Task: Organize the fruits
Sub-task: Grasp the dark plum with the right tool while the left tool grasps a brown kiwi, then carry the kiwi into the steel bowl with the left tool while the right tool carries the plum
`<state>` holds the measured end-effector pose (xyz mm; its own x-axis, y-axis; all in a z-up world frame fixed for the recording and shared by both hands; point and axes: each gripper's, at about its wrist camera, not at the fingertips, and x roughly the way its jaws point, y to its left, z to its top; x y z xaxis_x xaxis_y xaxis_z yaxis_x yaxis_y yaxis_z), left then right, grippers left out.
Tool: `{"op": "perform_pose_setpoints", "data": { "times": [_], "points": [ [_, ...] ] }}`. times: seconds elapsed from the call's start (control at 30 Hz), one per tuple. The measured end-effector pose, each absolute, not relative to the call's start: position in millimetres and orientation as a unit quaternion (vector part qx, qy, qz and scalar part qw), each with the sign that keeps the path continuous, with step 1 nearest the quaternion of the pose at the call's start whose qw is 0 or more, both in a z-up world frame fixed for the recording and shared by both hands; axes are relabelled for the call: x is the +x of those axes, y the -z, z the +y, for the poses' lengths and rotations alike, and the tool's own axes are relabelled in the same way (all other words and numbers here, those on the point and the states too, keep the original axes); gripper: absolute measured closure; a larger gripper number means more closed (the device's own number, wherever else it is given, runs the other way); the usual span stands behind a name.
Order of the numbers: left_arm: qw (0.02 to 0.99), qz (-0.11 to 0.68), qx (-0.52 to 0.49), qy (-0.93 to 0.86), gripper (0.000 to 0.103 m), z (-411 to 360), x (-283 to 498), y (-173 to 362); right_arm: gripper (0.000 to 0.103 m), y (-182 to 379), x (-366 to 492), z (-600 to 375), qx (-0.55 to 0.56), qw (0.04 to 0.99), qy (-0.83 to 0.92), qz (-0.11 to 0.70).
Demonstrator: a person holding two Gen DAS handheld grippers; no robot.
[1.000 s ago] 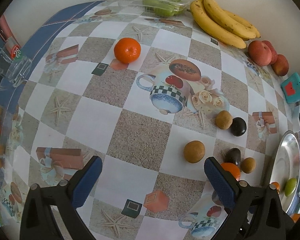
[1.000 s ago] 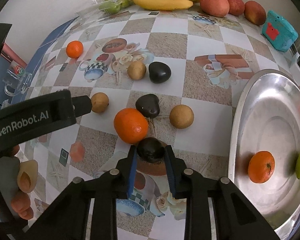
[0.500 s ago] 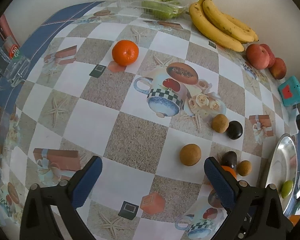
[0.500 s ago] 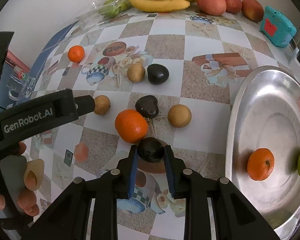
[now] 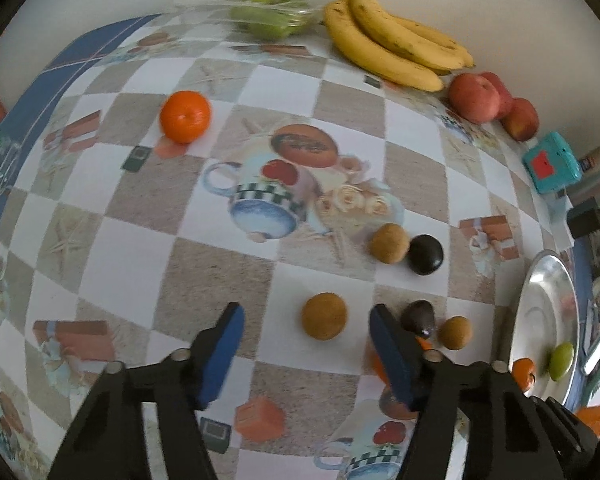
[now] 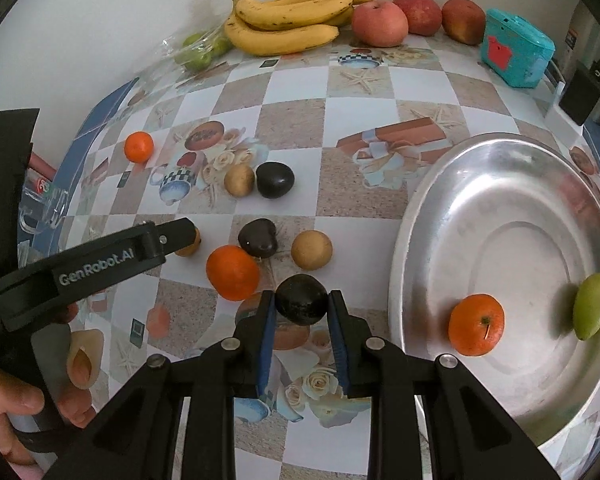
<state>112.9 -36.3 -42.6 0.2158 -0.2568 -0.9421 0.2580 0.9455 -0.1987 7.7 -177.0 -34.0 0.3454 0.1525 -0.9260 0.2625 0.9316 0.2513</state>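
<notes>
checkered tablecloth (image 6: 292,120) against white wall (image 6: 100,20), right gripper (image 6: 302,308) clamping dark fruit (image 6: 301,305), left gripper (image 5: 304,320) spread wide

A home kitchen or dining spot is suggested. A table is covered by a printed checkered oilcloth (image 6: 292,120), pushed against a plain wall. Bananas (image 6: 288,20), apples (image 6: 380,20) and a steel platter (image 6: 500,168) are laid out.

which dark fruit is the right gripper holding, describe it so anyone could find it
Start at the silver plate and look just left of its near rim. The dark fruit there sits between the right gripper pads, the only one clamped.
</notes>
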Motion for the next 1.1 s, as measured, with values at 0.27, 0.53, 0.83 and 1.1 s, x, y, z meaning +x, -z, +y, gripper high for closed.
{"op": "perform_pose_setpoints", "data": {
  "times": [0.27, 0.53, 0.83, 1.1],
  "points": [
    [0.777, 0.603, 0.006, 0.178, 0.067, -40.9, 112.6, 44.9, 0.076, 30.6, 7.9, -176.8, 0.183, 0.803, 0.033, 0.567],
    [0.777, 0.601, 0.011, 0.186, 0.077, -44.8, 112.3, 42.4, 0.076, 29.8, 6.2, -177.4, 0.186, 0.804, 0.035, 0.563],
    [0.799, 0.571, -0.003, 0.187, 0.077, -36.7, 111.4, 18.6, 0.076, 23.7, 2.4, -182.9, 0.196, 0.810, 0.041, 0.551],
    [0.813, 0.551, -0.015, 0.187, 0.077, -30.3, 107.3, -1.0, 0.076, 15.0, -6.5, -200.2, 0.213, 0.817, 0.058, 0.533]
  ]
}}
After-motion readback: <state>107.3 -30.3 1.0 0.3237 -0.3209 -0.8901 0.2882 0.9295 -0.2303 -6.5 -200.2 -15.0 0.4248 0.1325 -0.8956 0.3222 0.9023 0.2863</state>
